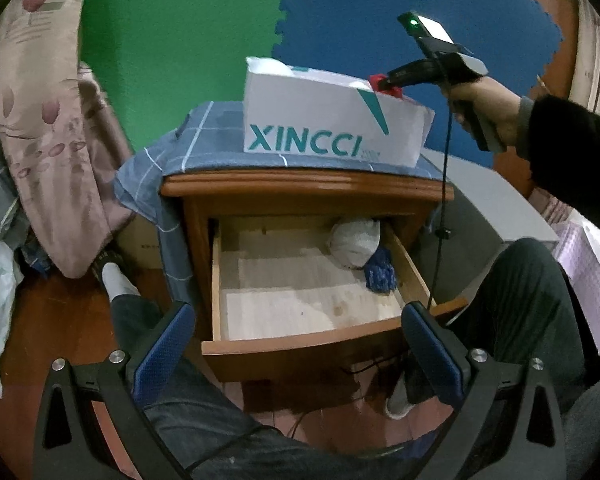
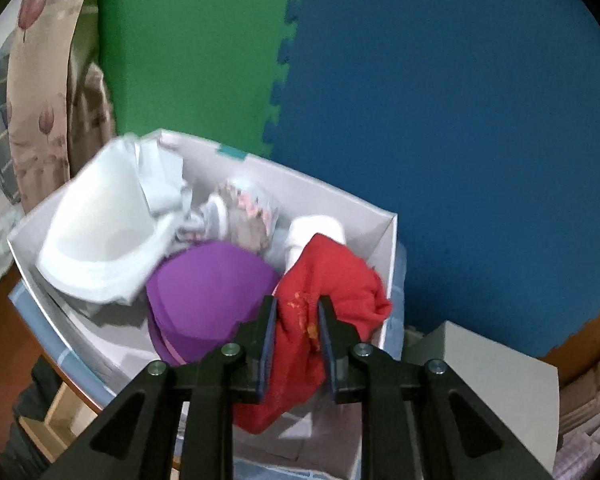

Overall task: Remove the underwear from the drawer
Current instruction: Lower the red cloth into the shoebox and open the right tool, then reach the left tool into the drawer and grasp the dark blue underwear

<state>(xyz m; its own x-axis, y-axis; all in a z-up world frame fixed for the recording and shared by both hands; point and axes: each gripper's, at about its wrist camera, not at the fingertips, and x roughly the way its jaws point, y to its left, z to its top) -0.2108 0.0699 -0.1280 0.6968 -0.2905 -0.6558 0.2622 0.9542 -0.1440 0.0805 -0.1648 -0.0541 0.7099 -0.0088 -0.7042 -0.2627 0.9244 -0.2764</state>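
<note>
Red knitted underwear (image 2: 300,320) hangs pinched between the narrow blue-padded right tongs (image 2: 297,316) you hold over the white cardboard box (image 1: 332,120) printed with teal letters, which stands on the blue checked cloth (image 1: 204,148) covering the wooden nightstand (image 1: 300,188). Most of the red cloth bunches between and below the pads, directly above the box's right end, where a purple moulded bra cup (image 2: 204,280) and a white one (image 2: 96,236) already lie.

Your left tongs (image 1: 296,340) stand wide and empty in front of the pulled-out wooden drawer (image 1: 308,288), in whose far right corner a white bundle (image 1: 354,242) and a blue patterned piece (image 1: 380,274) remain.

The risk now seems to be the release. The red piece looks close to the box's right wall, so if you let go too far right, a fold could drape over the rim and slide off onto the cloth or the floor. Knit fabric may also cling to the textured pads, so pulling away quickly could drag it back out. The black cable (image 1: 444,184) dangling from your right tool hangs beside the drawer's right edge and could snag there on the next reach. The box sits on loose cloth and might shift if bumped.
</note>
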